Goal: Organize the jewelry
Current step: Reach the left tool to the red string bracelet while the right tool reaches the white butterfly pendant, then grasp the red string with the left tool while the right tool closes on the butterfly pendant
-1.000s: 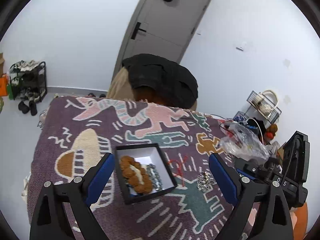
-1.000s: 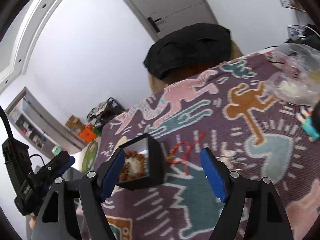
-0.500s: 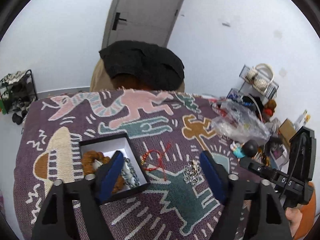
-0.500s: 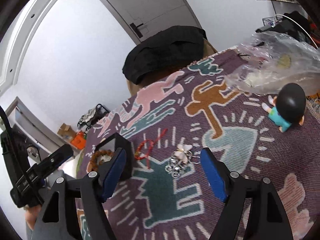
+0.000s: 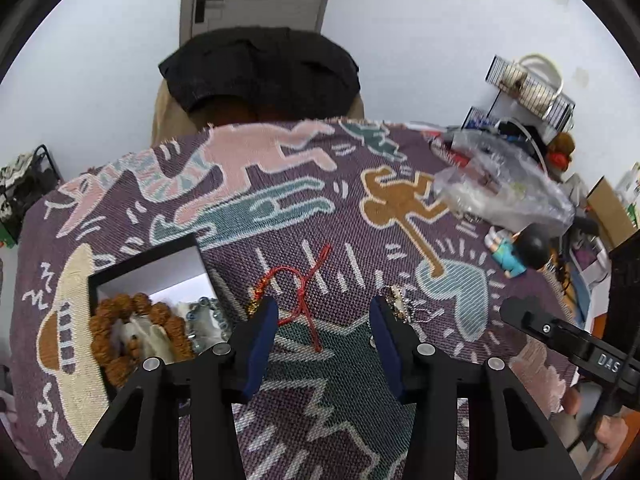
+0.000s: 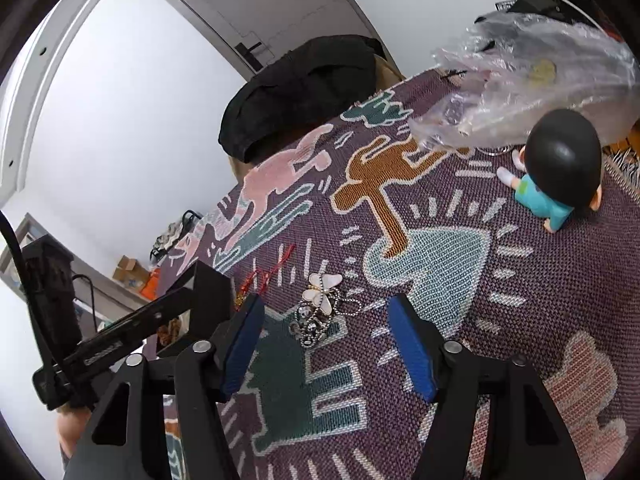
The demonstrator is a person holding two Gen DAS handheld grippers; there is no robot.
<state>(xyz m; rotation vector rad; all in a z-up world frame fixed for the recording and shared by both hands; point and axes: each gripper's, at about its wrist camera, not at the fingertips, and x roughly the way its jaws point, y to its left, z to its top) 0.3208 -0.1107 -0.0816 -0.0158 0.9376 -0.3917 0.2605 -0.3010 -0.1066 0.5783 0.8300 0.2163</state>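
The left gripper (image 5: 323, 312) hangs over the patterned woven cloth (image 5: 400, 420) on the surface, its blue-padded fingers (image 5: 262, 340) partly spread and closing. Between them lies the red cord bracelet (image 5: 298, 292), not yet pinched: its loop sits just ahead of the left finger's tip, with a small gold bead touching that tip, and its loose tails run with their long axis from the far right, past the loop, toward the near gap between the fingers. To the left of the left finger stands the black box (image 5: 148, 264) with a white inside, holding a brown bead bracelet (image 5: 136, 332) and a silvery bead string (image 5: 204, 312). Just outside the right finger lies the silver chain with a white flower charm (image 5: 400, 300).

The right gripper (image 6: 324, 316) frames that same chain (image 6: 318, 312); its fingers (image 6: 412, 356) are apart and closing, with the chain between them but untouched, nearer the left finger. The chain's heap stretches from the flower at the far end toward the near end. Well ahead and to the right sit a doll with a black head (image 6: 560, 168) and a clear plastic bag (image 6: 520, 76).
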